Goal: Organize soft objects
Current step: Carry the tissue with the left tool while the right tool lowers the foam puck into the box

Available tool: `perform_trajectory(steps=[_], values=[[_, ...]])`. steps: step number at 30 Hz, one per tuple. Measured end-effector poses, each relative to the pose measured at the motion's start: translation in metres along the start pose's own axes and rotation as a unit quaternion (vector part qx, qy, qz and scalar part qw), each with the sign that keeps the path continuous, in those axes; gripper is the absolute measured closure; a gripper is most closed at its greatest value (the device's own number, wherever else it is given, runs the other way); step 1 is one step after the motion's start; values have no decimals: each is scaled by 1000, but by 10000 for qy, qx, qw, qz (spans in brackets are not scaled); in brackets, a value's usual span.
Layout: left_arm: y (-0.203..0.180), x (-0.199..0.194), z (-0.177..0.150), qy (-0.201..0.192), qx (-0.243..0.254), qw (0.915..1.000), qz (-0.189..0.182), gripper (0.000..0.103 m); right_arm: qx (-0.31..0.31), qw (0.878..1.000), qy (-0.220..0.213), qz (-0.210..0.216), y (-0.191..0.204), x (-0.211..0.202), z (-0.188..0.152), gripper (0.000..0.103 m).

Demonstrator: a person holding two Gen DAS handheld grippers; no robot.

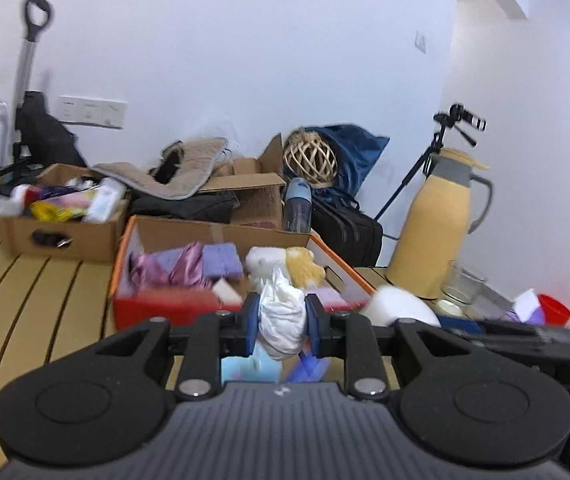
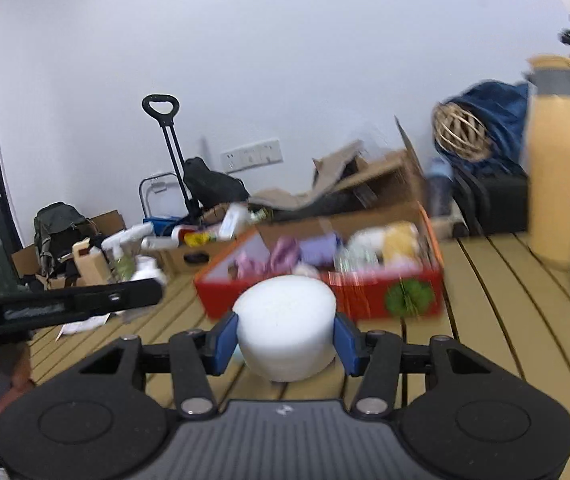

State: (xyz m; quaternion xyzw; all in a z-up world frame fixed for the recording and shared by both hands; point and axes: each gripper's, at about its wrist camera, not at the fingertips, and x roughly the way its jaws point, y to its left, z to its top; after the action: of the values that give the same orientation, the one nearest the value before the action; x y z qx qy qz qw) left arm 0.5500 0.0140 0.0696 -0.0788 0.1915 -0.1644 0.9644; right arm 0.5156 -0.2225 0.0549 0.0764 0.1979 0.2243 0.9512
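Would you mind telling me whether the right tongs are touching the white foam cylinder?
Touching: the right wrist view shows both blue pads of the right tongs pressed against the white foam cylinder.

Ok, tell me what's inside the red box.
The red box holds purple satin cloth, a lilac towel and a white-and-yellow plush. Whatever lies beneath them is hidden, and the left gripper's white cloth blocks part.

Both wrist cameras looked forward, low over the slatted wooden table (image 2: 497, 320), sharing the nearby red cardboard box (image 1: 165, 308)
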Motion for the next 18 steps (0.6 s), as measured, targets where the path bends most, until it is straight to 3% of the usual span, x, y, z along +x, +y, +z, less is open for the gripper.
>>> perform_trajectory(steps=[4,7,10,15,16,18], values=[[22,74,29,393,-206,9990,79,79,122,9997,195,-80,-19,76,49,52],[42,125,41,672,-431,9967,171,79,-2,9984,483,-310,-31,133,66,52],[52,161,44,773,-453,9957,212,79,-35,9959,794,-425,-39,185,69,52],[58,198,39,917,-417,9946,267,74,144,9943,1047,-156,-42,225,52,48],[58,205,38,934,-400,9943,306,71,184,9934,1130,-70,-42,229,47,45],[60,213,40,923,-444,9941,352,40,110,9916,1283,99,-40,231,41,33]])
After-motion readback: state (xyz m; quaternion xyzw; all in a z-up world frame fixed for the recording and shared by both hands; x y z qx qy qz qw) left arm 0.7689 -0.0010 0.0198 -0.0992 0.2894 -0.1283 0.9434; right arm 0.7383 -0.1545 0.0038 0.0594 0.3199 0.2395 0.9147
